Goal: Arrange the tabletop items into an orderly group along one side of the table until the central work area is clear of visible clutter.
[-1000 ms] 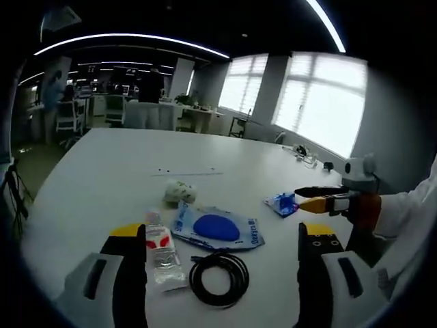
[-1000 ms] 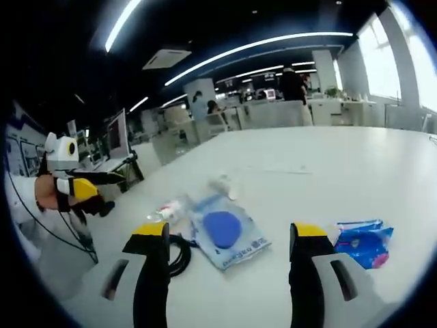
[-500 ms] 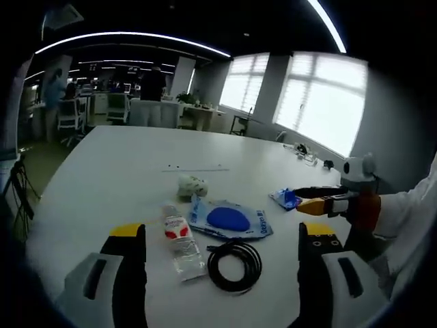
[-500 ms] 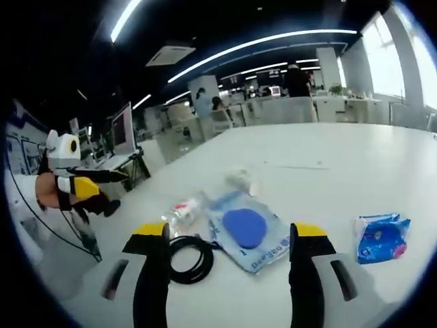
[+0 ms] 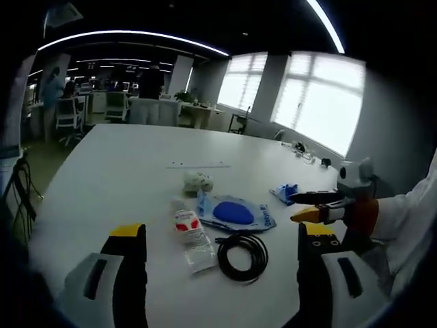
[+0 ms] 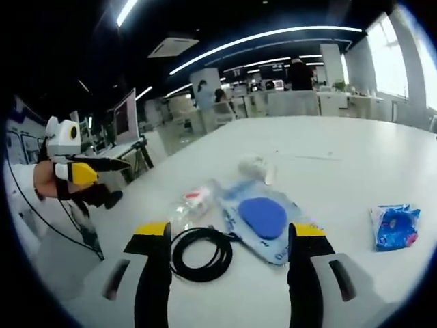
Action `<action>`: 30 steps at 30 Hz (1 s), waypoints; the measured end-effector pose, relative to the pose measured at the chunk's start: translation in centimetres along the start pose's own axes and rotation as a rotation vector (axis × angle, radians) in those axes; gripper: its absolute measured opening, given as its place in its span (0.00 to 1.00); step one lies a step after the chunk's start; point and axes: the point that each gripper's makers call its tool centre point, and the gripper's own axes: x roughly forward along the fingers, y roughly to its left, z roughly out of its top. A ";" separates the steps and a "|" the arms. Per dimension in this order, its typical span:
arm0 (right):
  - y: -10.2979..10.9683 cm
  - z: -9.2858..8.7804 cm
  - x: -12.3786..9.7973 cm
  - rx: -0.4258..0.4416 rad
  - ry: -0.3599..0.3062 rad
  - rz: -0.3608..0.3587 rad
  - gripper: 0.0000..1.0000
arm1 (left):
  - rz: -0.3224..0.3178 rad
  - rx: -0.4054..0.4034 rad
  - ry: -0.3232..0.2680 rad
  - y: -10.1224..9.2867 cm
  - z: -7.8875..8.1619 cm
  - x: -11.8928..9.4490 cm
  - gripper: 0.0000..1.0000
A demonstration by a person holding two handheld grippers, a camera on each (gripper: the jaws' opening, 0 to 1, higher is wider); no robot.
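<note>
On the white table [image 5: 102, 171], a crumpled pale wrapper [image 5: 197, 182] lies beyond a clear bag holding a blue disc [image 5: 234, 212], flanked by a clear plastic bottle with red label [image 5: 192, 232], a black coiled cable [image 5: 243, 254] and a small blue packet [image 6: 395, 226]. Left gripper [image 5: 222, 258] and right gripper [image 6: 229, 256] hover above the cable, jaws apart, empty.

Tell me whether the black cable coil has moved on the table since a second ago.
No. The black cable coil keeps its spot below the blue-disc packet and beside the plastic bottle; the whole picture shifted, so the camera moved.
</note>
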 end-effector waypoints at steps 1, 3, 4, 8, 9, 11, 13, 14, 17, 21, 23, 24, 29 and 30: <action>0.1 -0.2 0.2 0.000 0.004 0.000 0.68 | -0.001 -0.003 0.001 0.1 -0.1 -0.1 0.94; 0.5 -0.6 0.5 0.006 0.012 -0.002 0.67 | 0.000 0.002 0.010 0.5 -0.4 -0.4 0.94; 0.6 -0.8 0.6 0.009 0.014 -0.001 0.67 | -0.001 0.001 0.009 0.6 -0.4 -0.5 0.94; 1.0 -1.5 1.3 0.015 0.025 -0.006 0.65 | -0.003 -0.003 0.011 1.1 -0.6 -0.9 0.94; 1.2 -1.8 1.6 0.019 0.032 -0.006 0.64 | -0.005 -0.006 0.012 1.3 -0.7 -1.0 0.94; 1.3 -2.2 1.9 0.023 0.040 -0.009 0.63 | -0.004 -0.005 0.014 1.5 -0.8 -1.1 0.94; 1.4 -2.6 2.2 0.028 0.047 -0.007 0.62 | -0.005 -0.007 0.016 1.7 -0.9 -1.3 0.94; 1.5 -2.8 2.5 0.027 0.052 -0.007 0.62 | -0.004 -0.009 0.016 1.8 -1.0 -1.4 0.94; 1.5 -3.3 3.0 0.031 0.063 -0.010 0.61 | -0.007 -0.010 0.017 2.1 -1.1 -1.4 0.94; 1.8 -3.8 3.7 0.038 0.072 -0.010 0.58 | -0.012 -0.011 0.028 2.4 -1.5 -1.4 0.94; 1.8 -4.1 4.0 0.037 0.081 -0.010 0.58 | -0.014 -0.012 0.034 2.6 -1.7 -1.5 0.94; 1.8 -4.3 4.1 0.040 0.086 -0.011 0.57 | -0.015 -0.013 0.034 2.7 -1.7 -1.5 0.93; 1.9 -5.0 5.1 0.045 0.102 -0.014 0.55 | -0.020 -0.019 0.038 3.2 -2.0 -1.6 0.93; 1.8 -5.2 5.3 0.046 0.105 -0.017 0.54 | -0.021 -0.019 0.040 3.3 -2.1 -1.6 0.93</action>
